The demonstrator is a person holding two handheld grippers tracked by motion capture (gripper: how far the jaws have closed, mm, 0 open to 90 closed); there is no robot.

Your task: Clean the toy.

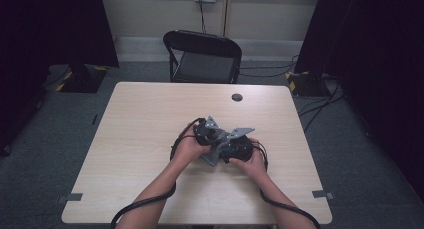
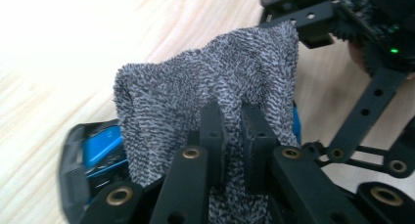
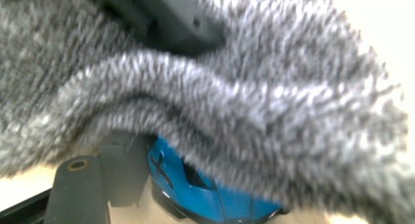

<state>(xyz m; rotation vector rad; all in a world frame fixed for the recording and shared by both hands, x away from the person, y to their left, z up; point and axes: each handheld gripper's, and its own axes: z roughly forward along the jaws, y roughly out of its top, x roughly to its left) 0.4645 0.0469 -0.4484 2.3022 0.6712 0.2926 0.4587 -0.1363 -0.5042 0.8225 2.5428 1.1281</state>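
At the middle of the table (image 1: 150,114) a person's two hands hold the grippers close together. My left gripper (image 2: 232,111) is shut on a fuzzy grey cloth (image 2: 210,77), pinching a fold of it. The cloth drapes over a blue and black toy car (image 2: 100,150). In the right gripper view the same cloth (image 3: 244,111) hangs across the top and the blue car (image 3: 195,190) sits between the jaws. One black finger (image 3: 78,190) lies against the car's side; the cloth hides the other. The right gripper (image 1: 232,149) sits just right of the left gripper (image 1: 205,134).
A black folding chair (image 1: 202,56) stands behind the table's far edge. A small black round cap (image 1: 237,97) is set in the tabletop near the far side. Dark stands and cables flank the table on grey carpet.
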